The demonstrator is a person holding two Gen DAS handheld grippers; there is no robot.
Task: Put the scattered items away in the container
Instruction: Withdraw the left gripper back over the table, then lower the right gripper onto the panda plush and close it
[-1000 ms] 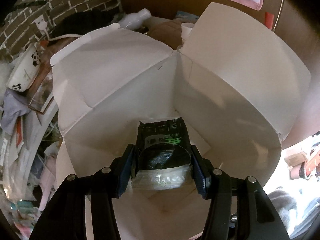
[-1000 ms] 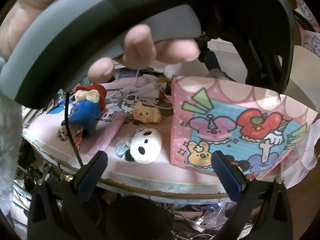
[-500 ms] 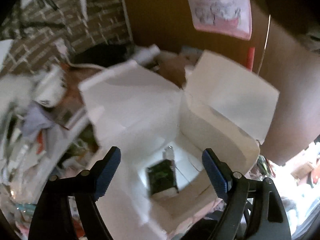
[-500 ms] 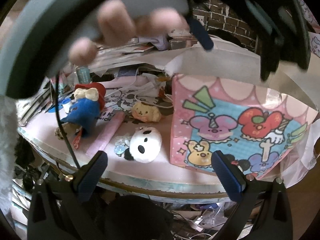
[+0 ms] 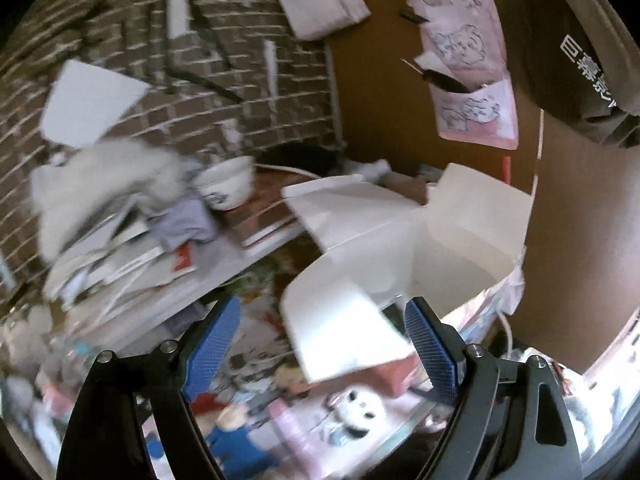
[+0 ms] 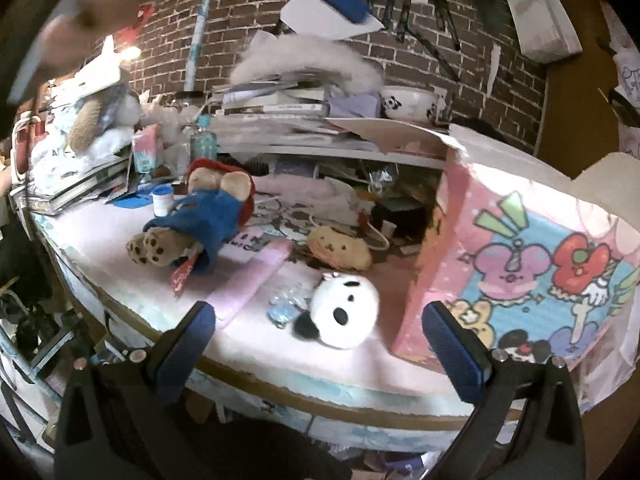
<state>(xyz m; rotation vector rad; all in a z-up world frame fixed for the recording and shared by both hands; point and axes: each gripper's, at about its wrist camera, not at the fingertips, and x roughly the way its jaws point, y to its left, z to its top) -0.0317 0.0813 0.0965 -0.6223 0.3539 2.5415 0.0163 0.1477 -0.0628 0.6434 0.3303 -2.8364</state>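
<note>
The container is a pink cartoon-printed box (image 6: 532,280) with white open flaps (image 5: 400,232) at the table's right. My left gripper (image 5: 324,344) is open and empty, raised above and left of the box. My right gripper (image 6: 320,344) is open and empty at the table's front edge. Just beyond it lie a panda plush (image 6: 344,312), a pink case (image 6: 252,280), a yellow dog plush (image 6: 340,246) and a bear in a blue coat (image 6: 200,224). The panda (image 5: 360,404) and the bear (image 5: 236,444) also show blurred in the left wrist view.
A shelf behind holds stacked books (image 6: 280,108), a panda bowl (image 6: 412,102) and white fur (image 6: 308,60). A small blue-capped jar (image 6: 162,202) and plush toys (image 6: 96,120) sit at the left. A brick wall (image 6: 480,60) stands behind.
My left gripper let go of the dark packet inside the box, opened, and rose up and out to the left. The hand and gripper that filled the right wrist view have moved upward.
</note>
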